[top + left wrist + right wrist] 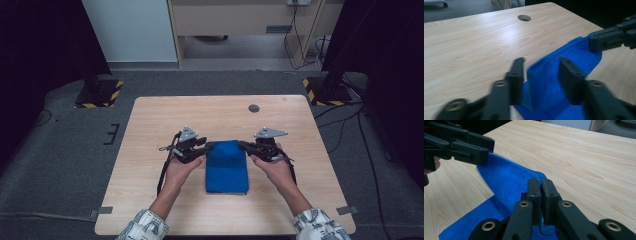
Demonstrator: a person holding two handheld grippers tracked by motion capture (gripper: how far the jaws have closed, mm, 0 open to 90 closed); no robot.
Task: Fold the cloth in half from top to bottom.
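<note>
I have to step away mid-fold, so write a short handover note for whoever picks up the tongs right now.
Left tongs: open, the raised corner of the blue cloth between the jaws but not pinched.
Right tongs: shut on the cloth's other far corner.
Cloth: folded into a narrow strip in the middle of the table, far edge lifted between both tongs.
Done: cloth already folded lengthwise, far end picked up on the right.
Left: probably lay the far edge down and let go on the right, or regrip the left corner if another fold is planned.
</note>
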